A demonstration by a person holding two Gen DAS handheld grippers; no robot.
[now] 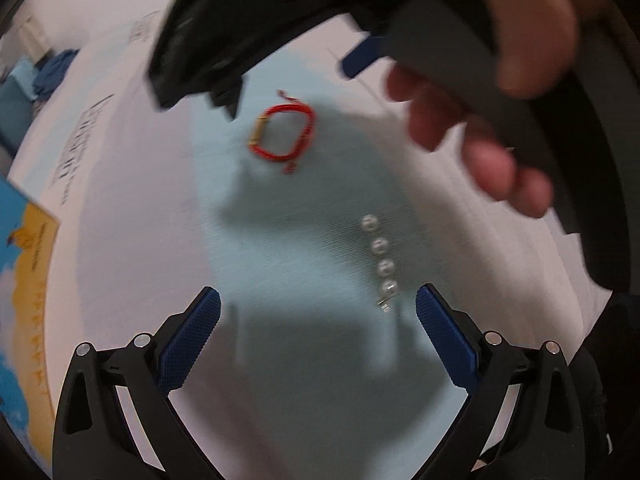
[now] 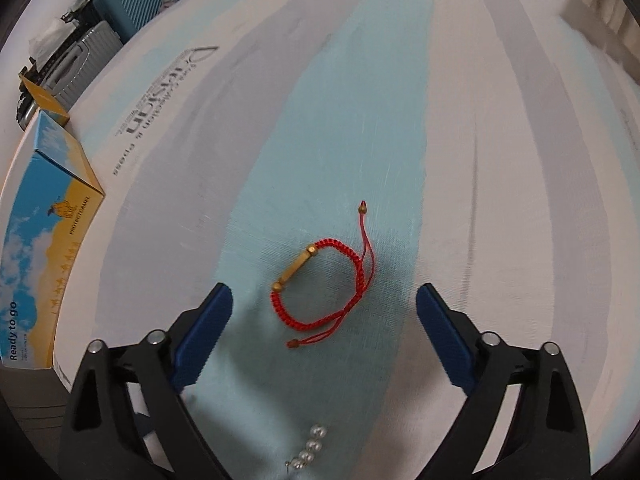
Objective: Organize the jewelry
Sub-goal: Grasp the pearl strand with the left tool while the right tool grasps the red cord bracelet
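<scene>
Right gripper [image 2: 320, 320] and left gripper [image 1: 318, 316], both spread wide and holding nothing, above a cloth surface [image 2: 500, 200] striped pale blue, white and grey. Nearest, a pearl strand [image 2: 310, 450] lies on the blue stripe; just beyond it, apart, a red braided bracelet [image 2: 320, 292] with a gold bar. At the surface's left edge, a blue-and-yellow box [image 2: 48, 248]. Farthest, suitcases [image 2: 112, 12] in the room behind.

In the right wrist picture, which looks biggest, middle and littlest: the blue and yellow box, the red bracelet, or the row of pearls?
1. Blue and yellow box, biggest, though partly cut off at the edge.
2. Red bracelet.
3. Row of pearls, littlest, but it sits nearest the camera.
</scene>
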